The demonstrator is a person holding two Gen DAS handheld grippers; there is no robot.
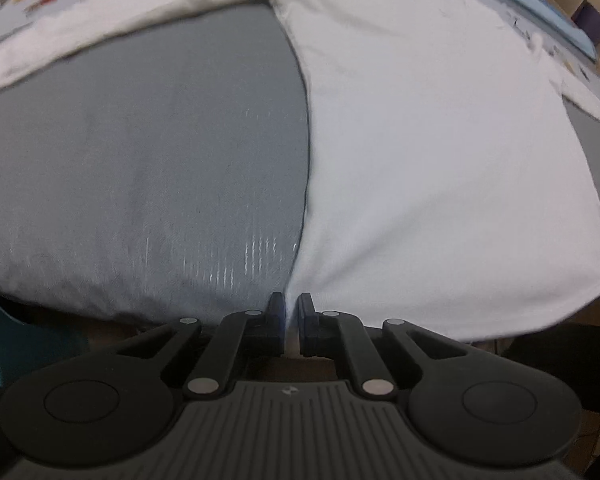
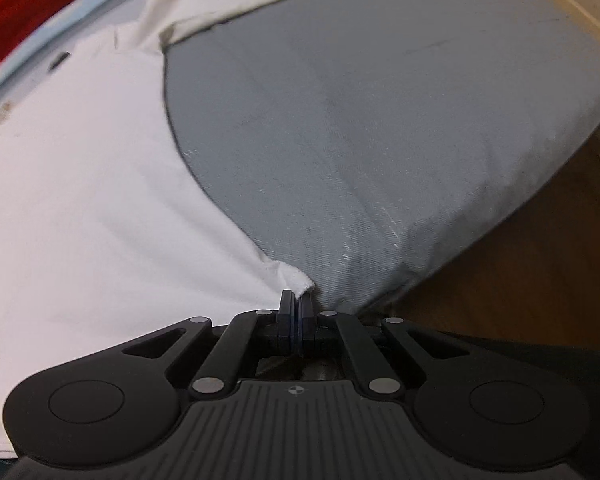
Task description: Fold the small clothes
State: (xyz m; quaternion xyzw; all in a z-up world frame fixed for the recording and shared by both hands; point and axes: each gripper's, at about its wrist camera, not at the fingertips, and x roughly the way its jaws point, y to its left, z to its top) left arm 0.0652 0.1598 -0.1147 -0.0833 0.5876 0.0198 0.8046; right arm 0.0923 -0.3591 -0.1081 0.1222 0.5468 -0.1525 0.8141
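Lying on a grey cushion (image 1: pixel 148 152), the white garment (image 1: pixel 440 160) has both near corners pinched — left gripper (image 1: pixel 288 312) and right gripper (image 2: pixel 296 308) clenched on its hem (6 o'clock). Only the right view shows red fabric (image 2: pixel 32 4) at 10 o'clock.

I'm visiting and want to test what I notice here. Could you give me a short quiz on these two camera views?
1. True or false: the white garment lies on a grey pad.
2. What does the right gripper pinch? A) a red cloth B) a corner of the white garment C) nothing
3. Fill in: the left gripper is at the garment's near ____.

Key: 1 true. 2 B; the corner sits between the shut fingers. 3 edge; a thin bit of cloth shows between the nearly shut fingers.
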